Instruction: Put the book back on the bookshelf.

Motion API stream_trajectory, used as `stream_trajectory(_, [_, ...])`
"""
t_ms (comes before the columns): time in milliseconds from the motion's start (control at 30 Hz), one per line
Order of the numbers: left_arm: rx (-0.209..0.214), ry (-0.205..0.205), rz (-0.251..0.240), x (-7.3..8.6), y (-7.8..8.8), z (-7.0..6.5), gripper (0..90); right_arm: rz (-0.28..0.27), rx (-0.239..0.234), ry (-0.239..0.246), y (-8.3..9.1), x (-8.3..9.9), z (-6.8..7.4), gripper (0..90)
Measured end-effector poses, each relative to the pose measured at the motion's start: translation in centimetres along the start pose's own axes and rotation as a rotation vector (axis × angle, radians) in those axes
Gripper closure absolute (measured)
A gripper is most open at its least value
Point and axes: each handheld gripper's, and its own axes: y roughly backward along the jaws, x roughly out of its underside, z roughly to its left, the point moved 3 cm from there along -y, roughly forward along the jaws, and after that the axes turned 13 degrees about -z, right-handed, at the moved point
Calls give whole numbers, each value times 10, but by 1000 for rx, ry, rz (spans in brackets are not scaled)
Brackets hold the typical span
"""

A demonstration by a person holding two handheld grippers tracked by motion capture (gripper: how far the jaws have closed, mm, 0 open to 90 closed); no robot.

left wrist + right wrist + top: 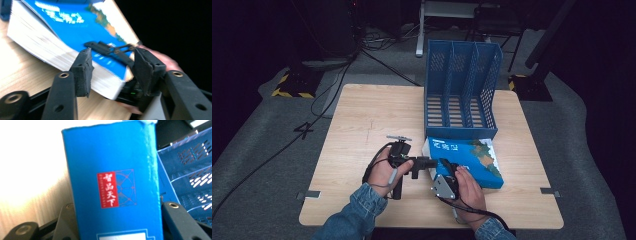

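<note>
High view: a thick blue-covered paperback book (472, 157) lies at 6 o'clock of the blue perforated plastic file rack (460, 90) on the pale wooden table (362, 120). Left gripper view: left gripper (112, 72) spread – book corner between, untouched. Right gripper view: right gripper (112, 225) clamps the book's spine

I am counting one blue book (472, 157), one blue file rack (462, 90) with three slots, one wooden table (362, 125), and two handheld grippers: left gripper (424, 162), right gripper (447, 167).
</note>
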Motion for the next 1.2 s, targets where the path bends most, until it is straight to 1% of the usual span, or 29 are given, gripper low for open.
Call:
stream_trajectory(33, [-8, 1, -5, -1, 2, 3, 479, 7, 0, 9, -1, 1, -1, 558])
stream_trajectory(67, [-27, -6, -11, -2, 4, 6, 479, 13, -3, 15, -2, 1, -2, 559])
stream_trajectory(100, [-45, -16, -20, -3, 6, 10, 479, 26, 0, 14, -1, 2, -4, 560])
stream_trajectory(167, [-83, -43, -35, -6, 10, 18, 477, 32, 4, 11, -2, 2, -8, 563])
stream_trajectory(200, [-100, -48, -36, -7, 12, 23, 474, 34, 6, 7, -2, 3, -9, 562])
stream_trajectory(233, [-113, -48, -36, -8, 14, 28, 473, 40, 5, 4, -3, 3, -11, 562])
stream_trajectory(267, [-131, -40, -43, -9, 16, 35, 472, 50, -3, 0, -3, 3, -11, 562])
stream_trajectory(367, [-195, -43, -51, -10, 21, 52, 467, 52, -14, -10, -4, 4, -12, 558])
stream_trajectory(433, [-213, -29, -59, -11, 24, 61, 468, 62, -25, 5, -5, 4, -13, 550])
stream_trajectory(467, [-221, -18, -65, -11, 25, 65, 467, 64, -22, 8, -6, 3, -13, 544])
stream_trajectory(500, [-229, -18, -68, -12, 27, 68, 467, 76, -30, 14, -6, 3, -13, 541])
stream_trajectory(567, [-242, -12, -72, -12, 28, 74, 467, 102, -28, 15, -8, 1, -12, 540])
stream_trajectory(633, [-247, -4, -68, -12, 29, 78, 466, 125, -29, 34, -9, -1, -12, 540])
stream_trajectory(733, [-253, 1, -66, -12, 28, 82, 465, 159, -27, 36, -11, -3, -11, 529])
stream_trajectory(833, [-251, 6, -63, -12, 28, 85, 463, 182, -16, 58, -16, -4, -7, 523])
stream_trajectory(867, [-247, 18, -66, -12, 27, 86, 463, 187, -16, 57, -18, -4, -5, 523])
stream_trajectory(900, [-243, 9, -62, -12, 27, 87, 461, 196, -12, 66, -19, -4, -3, 522])
stream_trajectory(933, [-243, 9, -62, -12, 27, 87, 459, 196, -12, 66, -19, -4, -3, 522])
stream_trajectory(967, [-247, 15, -63, -12, 26, 88, 459, 203, -5, 78, -21, -3, -1, 519])
stream_trajectory(1000, [-248, 11, -59, -12, 25, 89, 458, 213, -3, 86, -23, -3, -1, 523])
stream_trajectory(1100, [-253, 8, -59, -12, 24, 92, 453, 237, 5, 87, -25, -4, 0, 521])
stream_trajectory(1200, [-259, 6, -61, -12, 24, 94, 451, 249, 6, 82, -26, -4, 1, 533])
